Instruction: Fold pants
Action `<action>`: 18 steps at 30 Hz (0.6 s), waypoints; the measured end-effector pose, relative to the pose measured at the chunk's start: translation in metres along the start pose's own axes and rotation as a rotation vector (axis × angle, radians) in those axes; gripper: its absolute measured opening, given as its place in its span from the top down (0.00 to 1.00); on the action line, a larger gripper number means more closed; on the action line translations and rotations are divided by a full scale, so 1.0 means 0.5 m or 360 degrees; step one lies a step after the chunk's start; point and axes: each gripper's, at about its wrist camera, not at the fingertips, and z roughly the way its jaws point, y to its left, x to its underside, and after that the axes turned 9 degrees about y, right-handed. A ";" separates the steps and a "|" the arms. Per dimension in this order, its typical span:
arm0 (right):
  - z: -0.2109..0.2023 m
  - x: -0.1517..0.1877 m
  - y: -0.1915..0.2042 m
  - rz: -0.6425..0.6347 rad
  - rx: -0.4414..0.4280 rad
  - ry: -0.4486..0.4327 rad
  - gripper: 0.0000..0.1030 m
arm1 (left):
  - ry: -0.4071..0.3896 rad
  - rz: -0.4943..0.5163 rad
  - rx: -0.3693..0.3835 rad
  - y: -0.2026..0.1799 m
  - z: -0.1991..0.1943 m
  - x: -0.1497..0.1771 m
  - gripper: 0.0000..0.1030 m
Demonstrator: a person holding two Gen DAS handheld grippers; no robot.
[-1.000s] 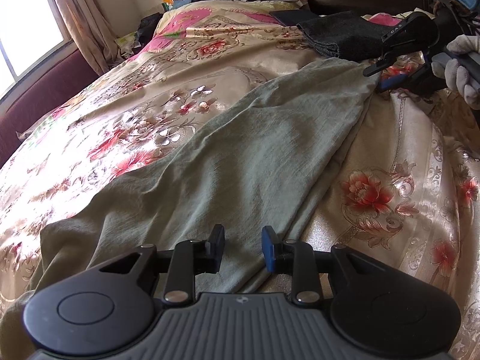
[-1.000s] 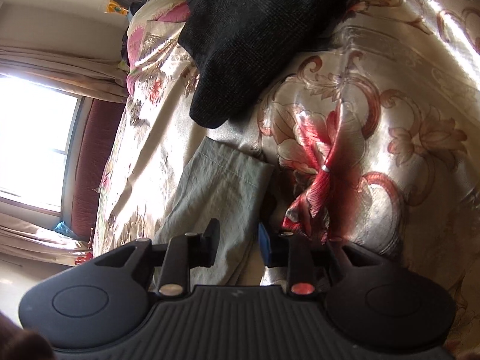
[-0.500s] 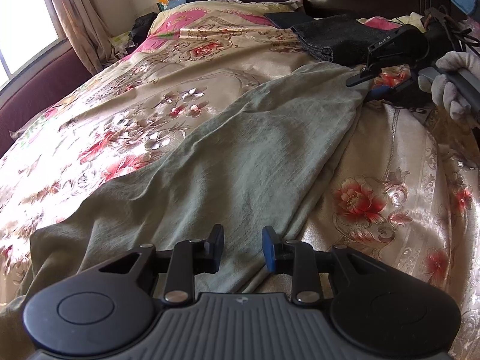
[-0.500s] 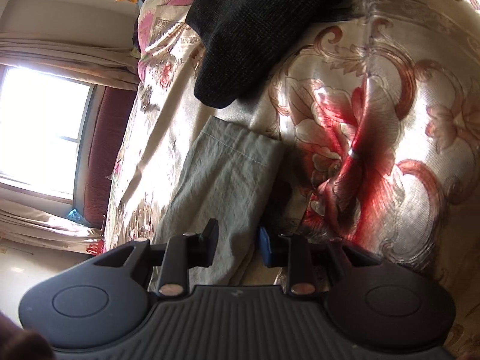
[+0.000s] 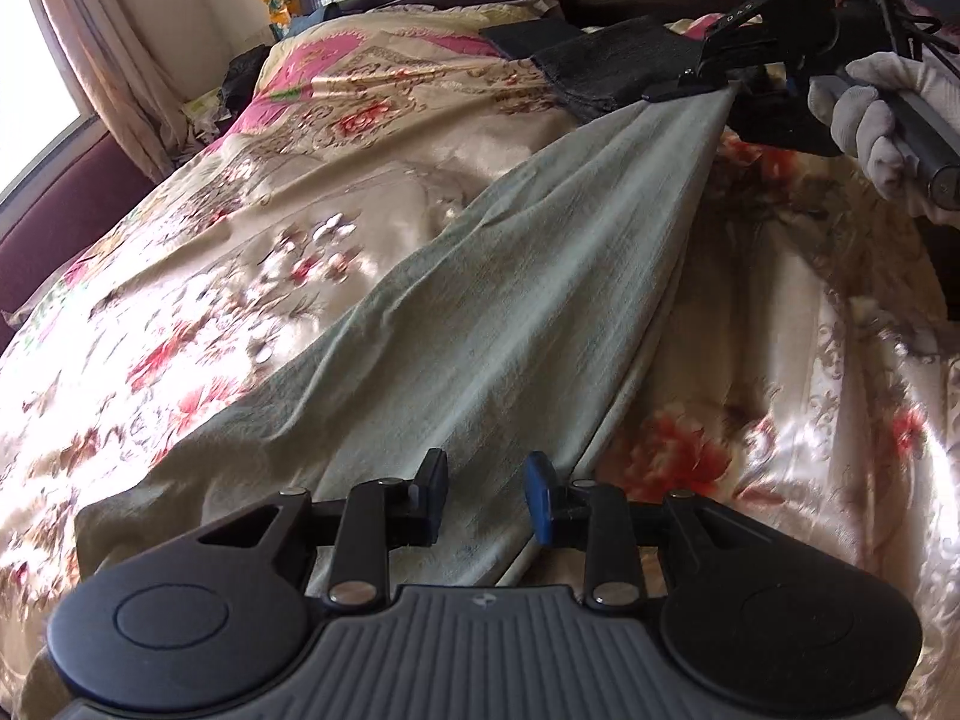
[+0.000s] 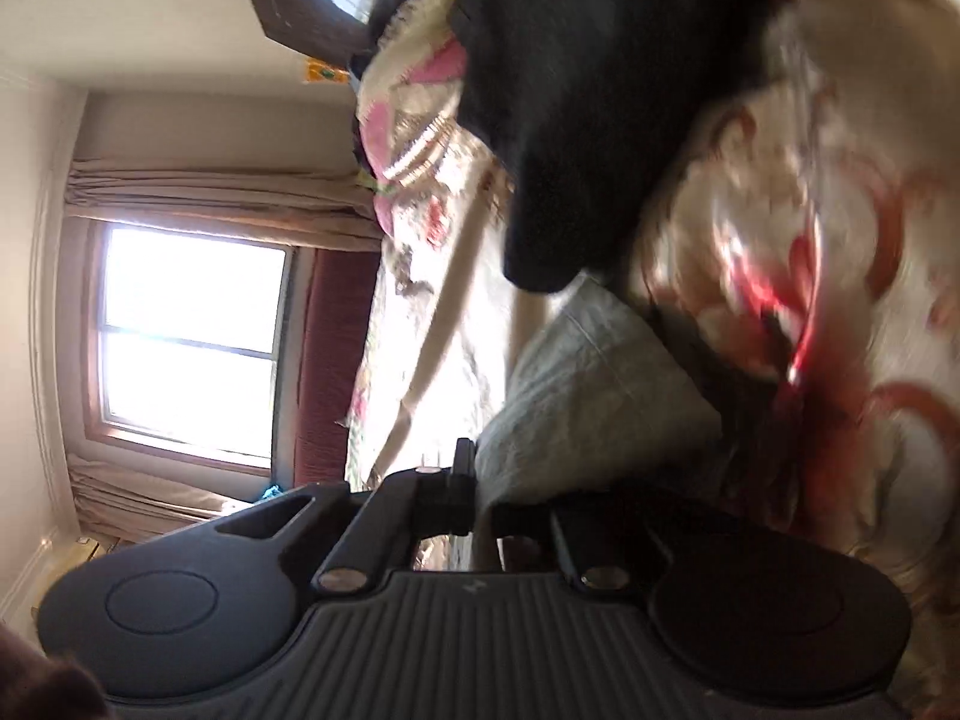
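Pants (image 5: pixel 510 300), grey-green, lie stretched across the floral bedspread (image 5: pixel 240 276). The right gripper (image 5: pixel 714 81) has just closed, apparently pinching the far hem to lift it for folding; the left gripper (image 5: pixel 486 498) hovers narrowly parted over the near end.

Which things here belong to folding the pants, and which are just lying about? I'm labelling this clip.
Belongs to the job:
- grey-green pants
- right gripper, jaws just closed on the pants' far end
- left gripper, jaws apart over the near end

Lying about:
- dark folded garment
- floral bedspread
- curtain
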 end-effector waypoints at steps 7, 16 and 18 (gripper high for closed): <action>-0.012 -0.014 -0.027 -0.0018 0.0327 0.0015 0.96 | 0.0036 -0.0041 0.0055 -0.028 0.020 0.006 0.50; -0.030 -0.013 0.022 -0.0096 0.0487 -0.0101 0.96 | -0.0118 -0.0331 -0.0182 0.124 -0.045 0.072 0.45; -0.031 -0.017 0.024 -0.0167 0.0634 -0.0120 0.96 | -0.0099 -0.0448 -0.0279 0.175 -0.040 0.096 0.45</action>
